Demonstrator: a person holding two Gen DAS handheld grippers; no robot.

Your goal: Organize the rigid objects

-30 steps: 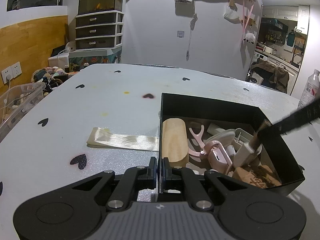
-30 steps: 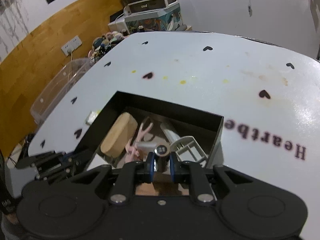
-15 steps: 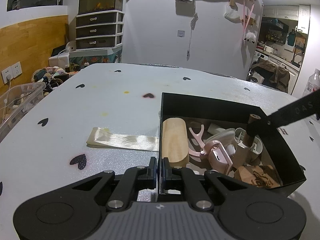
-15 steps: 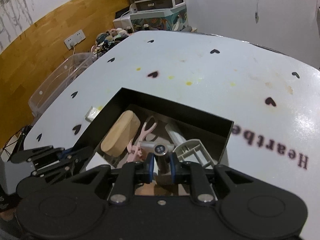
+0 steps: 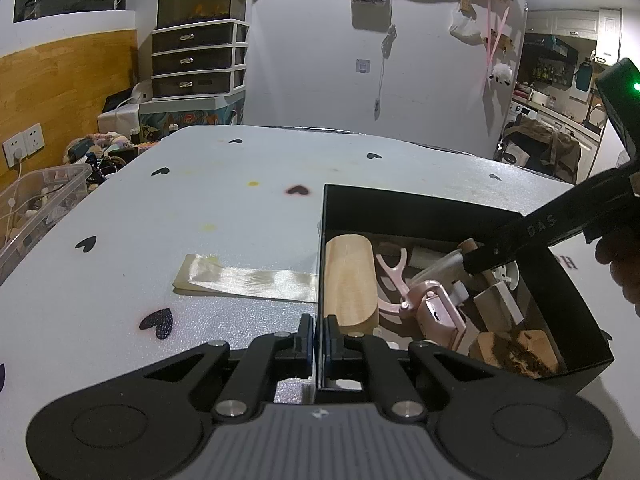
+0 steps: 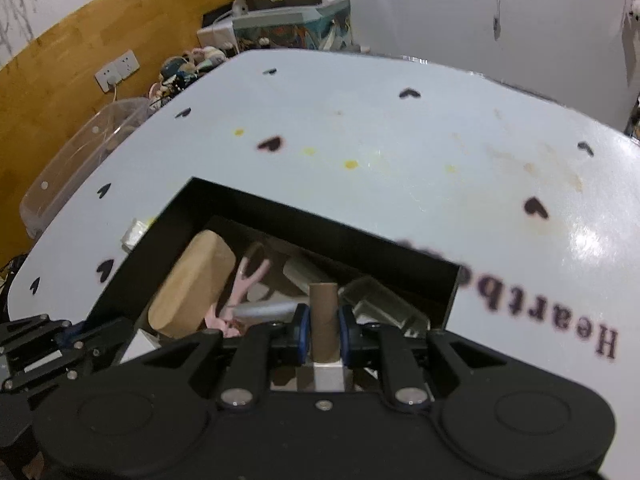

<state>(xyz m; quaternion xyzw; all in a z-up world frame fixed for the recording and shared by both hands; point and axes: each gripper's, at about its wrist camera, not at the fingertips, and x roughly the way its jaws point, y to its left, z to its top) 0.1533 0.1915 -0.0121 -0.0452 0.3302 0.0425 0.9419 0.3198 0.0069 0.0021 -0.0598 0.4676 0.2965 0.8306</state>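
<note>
A black open box (image 5: 400,210) stands on the white table and holds several things: a rounded wooden block (image 5: 350,280), a pink slingshot-shaped piece (image 5: 394,276), a pink clip (image 5: 436,312), white plastic parts and a brown engraved block (image 5: 516,350). My left gripper (image 5: 318,334) is shut on the box's near left wall. My right gripper (image 6: 323,330) is shut on a brown tube with a silver end (image 6: 323,316) and holds it over the box (image 6: 320,224). In the left wrist view the right gripper's fingers (image 5: 520,240) reach into the box from the right.
A shiny cream ribbon strip (image 5: 248,278) lies on the table just left of the box. A clear plastic bin (image 5: 36,208) sits beyond the table's left edge. The table has black heart marks and printed letters (image 6: 580,320) right of the box.
My right gripper has lifted and tilted the brown tube, so it now points forward over the box. The left gripper has stayed on the box wall.
</note>
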